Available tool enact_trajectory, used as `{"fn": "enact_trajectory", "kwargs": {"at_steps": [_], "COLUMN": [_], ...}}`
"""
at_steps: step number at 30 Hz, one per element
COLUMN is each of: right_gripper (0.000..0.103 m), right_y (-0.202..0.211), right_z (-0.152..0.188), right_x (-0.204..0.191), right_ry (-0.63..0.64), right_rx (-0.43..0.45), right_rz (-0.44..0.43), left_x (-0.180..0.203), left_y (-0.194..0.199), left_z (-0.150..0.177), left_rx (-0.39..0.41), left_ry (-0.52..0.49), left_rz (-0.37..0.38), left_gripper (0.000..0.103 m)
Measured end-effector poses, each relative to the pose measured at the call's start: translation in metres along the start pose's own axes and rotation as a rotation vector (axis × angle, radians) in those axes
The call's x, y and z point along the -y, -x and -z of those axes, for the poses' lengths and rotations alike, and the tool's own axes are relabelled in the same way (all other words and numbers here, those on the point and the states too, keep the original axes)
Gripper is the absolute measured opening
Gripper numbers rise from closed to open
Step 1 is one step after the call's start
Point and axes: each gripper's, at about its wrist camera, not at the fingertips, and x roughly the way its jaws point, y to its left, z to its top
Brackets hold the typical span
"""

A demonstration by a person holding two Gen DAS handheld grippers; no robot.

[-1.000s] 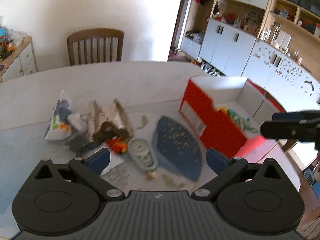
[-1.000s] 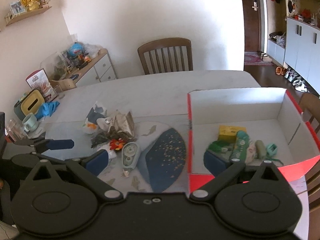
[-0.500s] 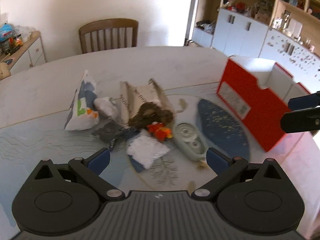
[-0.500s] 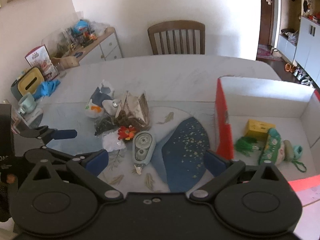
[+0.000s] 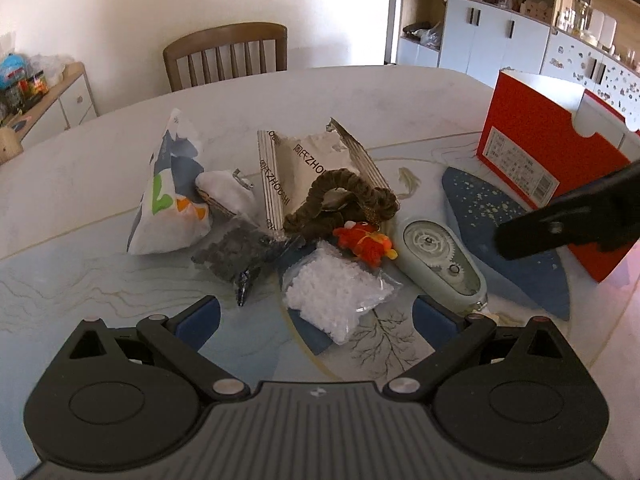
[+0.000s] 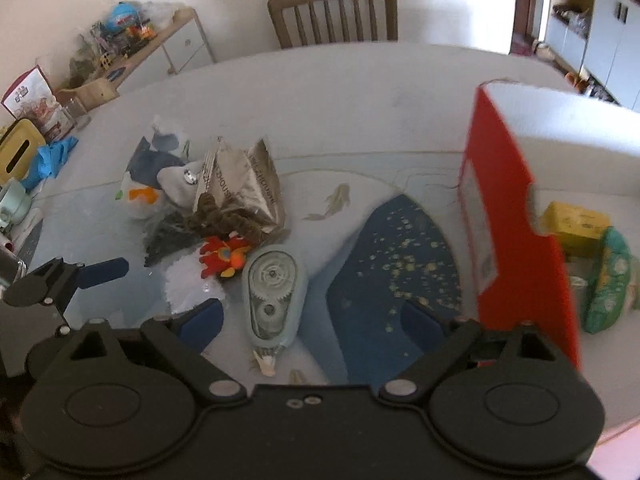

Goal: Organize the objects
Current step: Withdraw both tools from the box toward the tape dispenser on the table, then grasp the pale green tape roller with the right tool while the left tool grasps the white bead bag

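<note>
While both of my grippers hang over the pale marbled table (image 5: 360, 92), the left gripper (image 5: 316, 316) has its blue-padded fingers spread wide with nothing between them, and just beyond it lies a clear plastic bag of small white beads (image 5: 340, 288). My right gripper (image 6: 312, 316) is closing, though its pads touch nothing yet; the pale green teardrop-shaped correction tape dispenser (image 6: 272, 296) lies on the table in the gap between the fingers (its tip points toward me).

Clutter sits in a loose heap left of the dispenser: a red and orange plush toy (image 5: 364, 244) just beside it, a brown fuzzy scrunchie (image 5: 340, 204) touching the toy, a torn silver foil pouch with printed lettering (image 5: 304, 160) behind the scrunchie, a clear bag of dark beads (image 5: 236, 252), and a white, blue and green snack packet (image 5: 168, 200) at the far left.

To the right stands the red cardboard box with a white inside (image 6: 512, 216), open at the top. Inside it I see a yellow carton (image 6: 576, 220) and a green patterned pouch (image 6: 608, 280), touching each other. A wooden chair (image 6: 332, 12) stands at the far edge of the table
</note>
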Motion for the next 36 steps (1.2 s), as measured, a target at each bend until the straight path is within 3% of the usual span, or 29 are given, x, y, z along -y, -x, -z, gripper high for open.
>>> {"fn": "enact_trajectory", "kwargs": {"at_steps": [16,24,26,29,36], "right_gripper": [0.074,0.064,0.057,0.048,0.046], "right_y": [-0.048,-0.056,-0.056,-0.056,-0.05], "right_z": [-0.017,-0.02,-0.02,-0.021,-0.018], "right_x": [-0.019,-0.02,-0.02,-0.021,-0.021], "right_ry": [0.065,0.112,0.127,0.151,0.163], "right_rx": [-0.124,-0.134,-0.128,-0.127,-0.124], "right_rz": [-0.002,0.022,0.025,0.021,0.008], "left_x": [0.003,0.009,0.011,0.014,0.017], "left_y": [-0.015,-0.016,-0.016,-0.015,-0.008], "left_z": [-0.002,-0.003,-0.003,-0.002,0.001], "left_rx": [0.016,0.014,0.014,0.011,-0.003], "left_ry": [-0.003,-0.015,-0.017,-0.02,0.004], "left_rz": [0.011,0.012,0.009,0.006,0.003], "left_gripper": [0.098,0.083,0.075,0.071,0.062]}}
